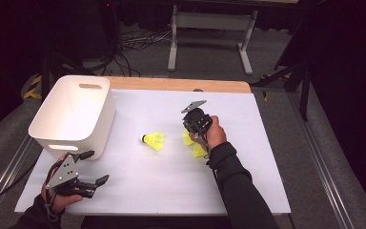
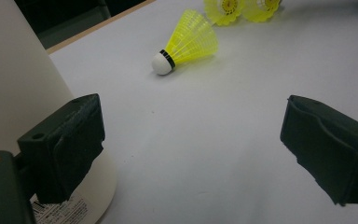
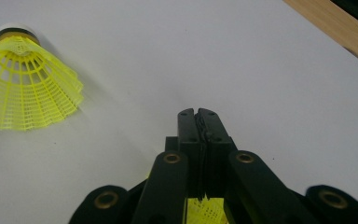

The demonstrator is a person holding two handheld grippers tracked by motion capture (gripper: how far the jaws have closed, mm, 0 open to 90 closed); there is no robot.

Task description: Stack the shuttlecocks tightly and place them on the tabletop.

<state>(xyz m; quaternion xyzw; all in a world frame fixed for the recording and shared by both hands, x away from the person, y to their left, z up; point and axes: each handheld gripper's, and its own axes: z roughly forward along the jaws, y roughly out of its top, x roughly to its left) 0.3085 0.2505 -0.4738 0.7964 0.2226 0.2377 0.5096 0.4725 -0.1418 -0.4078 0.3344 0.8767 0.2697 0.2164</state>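
A yellow shuttlecock (image 1: pixel 154 140) with a white cork lies on its side in the middle of the white sheet; it also shows in the left gripper view (image 2: pixel 189 39) and the right gripper view (image 3: pixel 25 91). To its right, two more yellow shuttlecocks (image 1: pixel 199 150) lie close together under my right hand. My right gripper (image 1: pixel 192 136) points down at them, jaws pressed together (image 3: pixel 199 114), with yellow skirt mesh (image 3: pixel 203 210) caught between them. My left gripper (image 1: pixel 96 167) rests at the front left, wide open (image 2: pixel 191 140), with nothing between its pads.
A white plastic bin (image 1: pixel 71 114) stands at the left, right beside the left gripper (image 2: pixel 14 70). The white sheet (image 1: pixel 248 167) covers a wooden table whose far edge (image 1: pixel 181 84) is bare. A metal frame and cables stand on the floor beyond.
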